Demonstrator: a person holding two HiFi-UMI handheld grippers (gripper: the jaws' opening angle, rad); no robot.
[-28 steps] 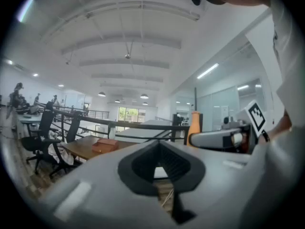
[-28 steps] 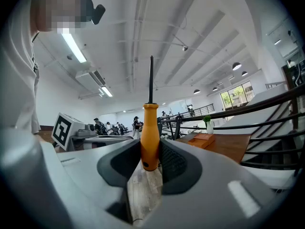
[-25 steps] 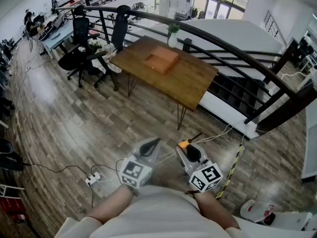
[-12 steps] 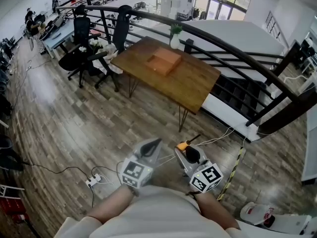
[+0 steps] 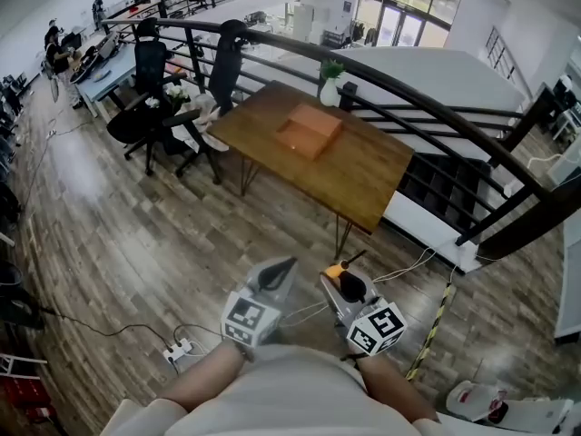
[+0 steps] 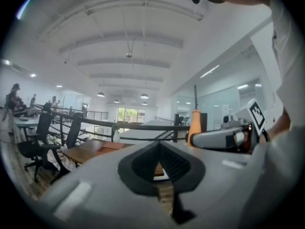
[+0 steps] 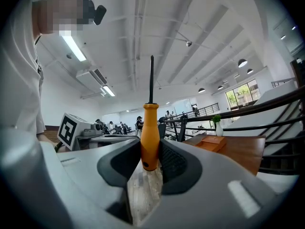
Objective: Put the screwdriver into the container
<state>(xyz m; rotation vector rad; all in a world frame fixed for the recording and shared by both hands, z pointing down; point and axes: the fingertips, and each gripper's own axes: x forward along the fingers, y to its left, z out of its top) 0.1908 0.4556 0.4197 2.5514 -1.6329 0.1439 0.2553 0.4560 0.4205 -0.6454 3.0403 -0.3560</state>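
Right hand-held gripper point(image 7: 149, 151) grips screwdriver point(image 7: 149, 125); left hand-held gripper point(image 6: 159, 146) closed.

Grey plastic left gripper point(image 5: 283, 263), matching right gripper point(image 5: 338, 278): black ribbed pads point(image 7: 175, 165) inside jaws, black-and-white marker cube point(image 5: 248, 317) behind jaws; white shirt point(image 5: 290, 389).

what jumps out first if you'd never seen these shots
An orange-handled screwdriver stands upright in the right claw, shaft pointing up. Farther ahead, a wooden table carries a shallow brown box. The left claw is shut and empty.
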